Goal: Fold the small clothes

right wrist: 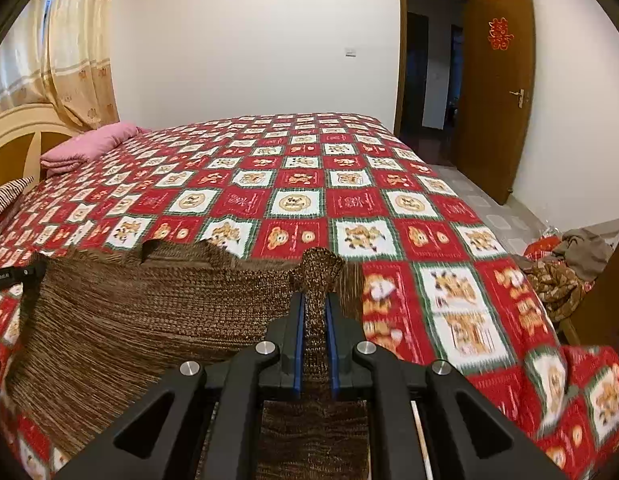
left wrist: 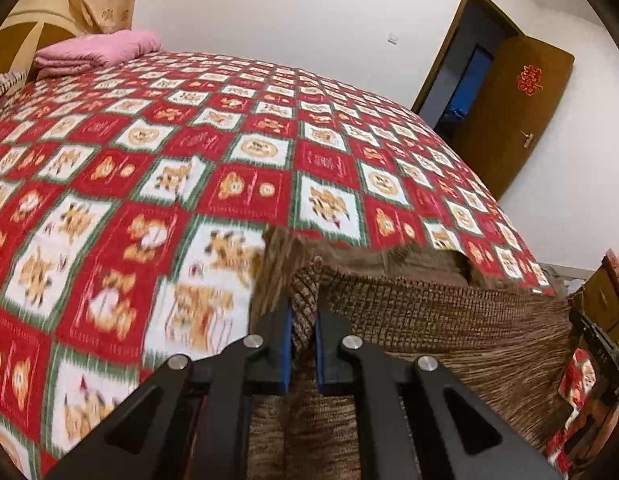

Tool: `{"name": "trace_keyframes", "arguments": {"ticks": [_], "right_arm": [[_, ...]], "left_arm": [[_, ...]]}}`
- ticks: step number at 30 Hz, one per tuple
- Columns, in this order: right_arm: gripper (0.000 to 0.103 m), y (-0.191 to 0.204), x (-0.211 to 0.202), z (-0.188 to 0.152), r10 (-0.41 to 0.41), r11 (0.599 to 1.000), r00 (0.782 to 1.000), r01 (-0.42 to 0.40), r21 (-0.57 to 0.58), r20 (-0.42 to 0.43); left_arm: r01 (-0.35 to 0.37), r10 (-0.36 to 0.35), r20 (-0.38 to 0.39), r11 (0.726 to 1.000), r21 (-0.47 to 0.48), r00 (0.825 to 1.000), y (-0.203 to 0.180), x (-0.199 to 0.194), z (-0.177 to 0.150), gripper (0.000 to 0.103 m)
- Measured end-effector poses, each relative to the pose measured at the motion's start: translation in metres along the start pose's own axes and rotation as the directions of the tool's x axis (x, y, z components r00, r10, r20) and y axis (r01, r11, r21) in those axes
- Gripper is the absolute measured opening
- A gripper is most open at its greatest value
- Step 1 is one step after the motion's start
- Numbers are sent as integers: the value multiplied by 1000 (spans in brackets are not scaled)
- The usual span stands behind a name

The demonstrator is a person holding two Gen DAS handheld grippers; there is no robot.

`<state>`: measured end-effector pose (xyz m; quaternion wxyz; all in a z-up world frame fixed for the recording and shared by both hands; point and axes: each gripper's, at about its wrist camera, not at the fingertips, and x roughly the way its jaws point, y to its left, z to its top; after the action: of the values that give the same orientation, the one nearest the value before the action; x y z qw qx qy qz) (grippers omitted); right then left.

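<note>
A bedroom in a home. A wide bed point(right wrist: 269, 184) under a red, white and green patchwork bedspread fills most of both views, with a folded pink blanket point(right wrist: 89, 146) beside its arched headboard point(right wrist: 17, 136). Patterned curtains point(right wrist: 73, 60) hang behind. A brown wooden door point(right wrist: 497, 92) with a red paper ornament point(right wrist: 498, 34) stands open. What appear to be clothes point(right wrist: 565, 264), blurred, lie heaped on the tiled floor point(right wrist: 481, 204).

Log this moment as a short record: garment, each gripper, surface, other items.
garment: brown knit garment, stretched between both grippers above the bed
left gripper: shut on a bunched garment edge
right gripper: shut on the opposite edge
surface: bed with red patchwork bedspread
other items: folded pink blanket near headboard; clothes pile on floor
</note>
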<state>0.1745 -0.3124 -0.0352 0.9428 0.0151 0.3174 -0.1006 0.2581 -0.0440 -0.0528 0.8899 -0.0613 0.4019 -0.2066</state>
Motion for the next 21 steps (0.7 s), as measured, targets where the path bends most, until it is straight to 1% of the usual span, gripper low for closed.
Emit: {"name": "trace_keyframes", "arguments": {"ticks": [4,7,8,10,11,14,16,19,21], "right_arm": [[9,-2,30,16,-9,1000,1000,9,1,-9],[9,-2,51,26,-37,999,999,37,-17,0],[9,-2,60,28,-50,998,999,50,-27,3],[9,-2,79,31,-117,991,993,117,-62,6],[9,-4,93,29,-135,989,991,134,-67,-11],[9,-12,114,18,-123,992,989,120,-39,-84],[9,-14,116,15,-124,992,989,121,-32,-87],[9,-15,112,16,-116,993,991,114,-32,-69],[9,-24,101,17,-95,995,995,95,20,-32]], "left_arm": [[-5,6,13,1000,-3,1000,-3,17,19,9],[-26,26,23,1000,-7,999,-5,35,34,9],[-46,46,24,999,-7,999,-5,44,39,9],[-81,81,19,997,-6,997,-5,56,41,9],[-99,99,6,995,-8,995,-2,66,41,9],[-127,126,-51,992,-11,991,4,88,35,9],[-138,137,-70,990,-10,988,4,93,32,9],[-150,150,-69,989,1,986,2,94,33,12],[-146,144,-72,989,-18,987,6,92,32,15]]}}
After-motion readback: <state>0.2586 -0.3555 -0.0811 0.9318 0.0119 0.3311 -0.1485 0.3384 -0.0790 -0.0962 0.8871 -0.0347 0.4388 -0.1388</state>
